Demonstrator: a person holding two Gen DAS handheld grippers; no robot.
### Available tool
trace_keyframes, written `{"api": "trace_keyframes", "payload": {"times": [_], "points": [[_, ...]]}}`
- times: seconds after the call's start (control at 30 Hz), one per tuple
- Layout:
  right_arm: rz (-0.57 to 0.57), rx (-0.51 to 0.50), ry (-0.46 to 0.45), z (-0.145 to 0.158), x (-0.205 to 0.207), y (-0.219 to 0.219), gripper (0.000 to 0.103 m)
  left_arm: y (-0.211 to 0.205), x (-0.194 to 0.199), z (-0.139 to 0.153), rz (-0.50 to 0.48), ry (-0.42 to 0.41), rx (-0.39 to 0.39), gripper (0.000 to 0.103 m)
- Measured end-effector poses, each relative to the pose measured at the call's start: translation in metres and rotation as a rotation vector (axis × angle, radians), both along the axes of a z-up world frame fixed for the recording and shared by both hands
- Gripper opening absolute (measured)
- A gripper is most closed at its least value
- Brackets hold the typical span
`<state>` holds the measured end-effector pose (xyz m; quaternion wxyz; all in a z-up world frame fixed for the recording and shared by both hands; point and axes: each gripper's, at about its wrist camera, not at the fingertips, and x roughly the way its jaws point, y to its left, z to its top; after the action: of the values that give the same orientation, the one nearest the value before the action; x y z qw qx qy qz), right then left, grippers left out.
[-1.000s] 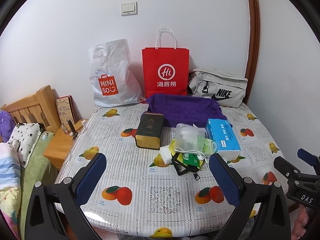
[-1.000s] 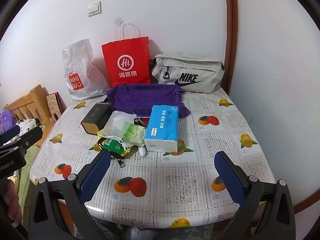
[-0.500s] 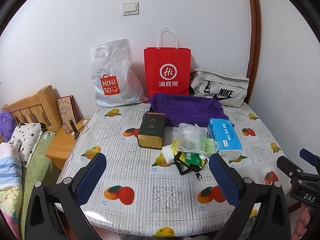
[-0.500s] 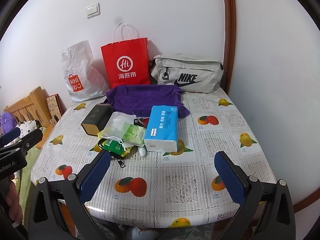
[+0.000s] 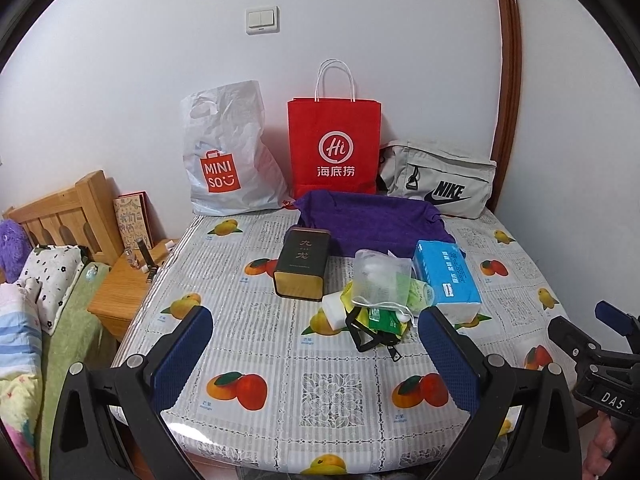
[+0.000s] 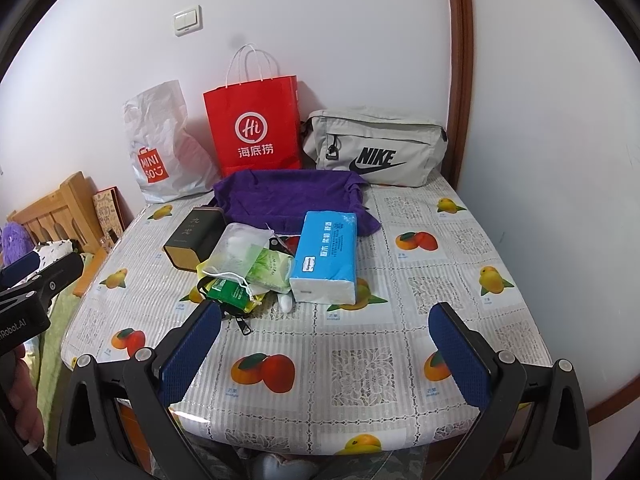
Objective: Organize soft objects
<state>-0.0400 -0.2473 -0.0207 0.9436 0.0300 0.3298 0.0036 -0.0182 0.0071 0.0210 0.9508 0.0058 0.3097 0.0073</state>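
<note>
Pouch [image 5: 382, 280] w/ white stuff inside

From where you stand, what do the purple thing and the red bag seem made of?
Purple cloth: soft matte fabric, probably knit or terry; it lies limp and creased. Red bag: stiff matte paper with white twisted-cord handles; it stands upright with crisp folded edges.

Purple cloth [image 5: 372, 220], blue tissue pack [image 5: 446, 276], red paper bag [image 5: 334, 148], grey Nike bag [image 5: 440, 184], fruit-print tabletop [image 5: 248, 320].
</note>
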Motion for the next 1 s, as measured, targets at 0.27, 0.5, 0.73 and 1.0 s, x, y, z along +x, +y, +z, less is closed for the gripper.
{"api": "trace_keyframes", "payload": {"times": [0.27,0.5,0.73,1.0], "points": [[0.005,-0.008,0.004,0.000,0.001,0.004,0.102,0.001,-0.001,0.000,-0.002,-0.001,-0.003,0.103],[0.004,-0.008,0.006,-0.001,0.002,0.004,0.102,0.003,-0.001,0.000,-0.001,-0.002,-0.009,0.103],[0.010,-0.012,0.008,-0.002,0.004,0.007,0.102,0.006,-0.001,-0.001,0.003,0.000,-0.009,0.103],[0.019,-0.013,0.009,-0.009,0.008,0.006,0.102,0.008,0.014,-0.017,-0.010,0.064,-0.024,0.103]]}}
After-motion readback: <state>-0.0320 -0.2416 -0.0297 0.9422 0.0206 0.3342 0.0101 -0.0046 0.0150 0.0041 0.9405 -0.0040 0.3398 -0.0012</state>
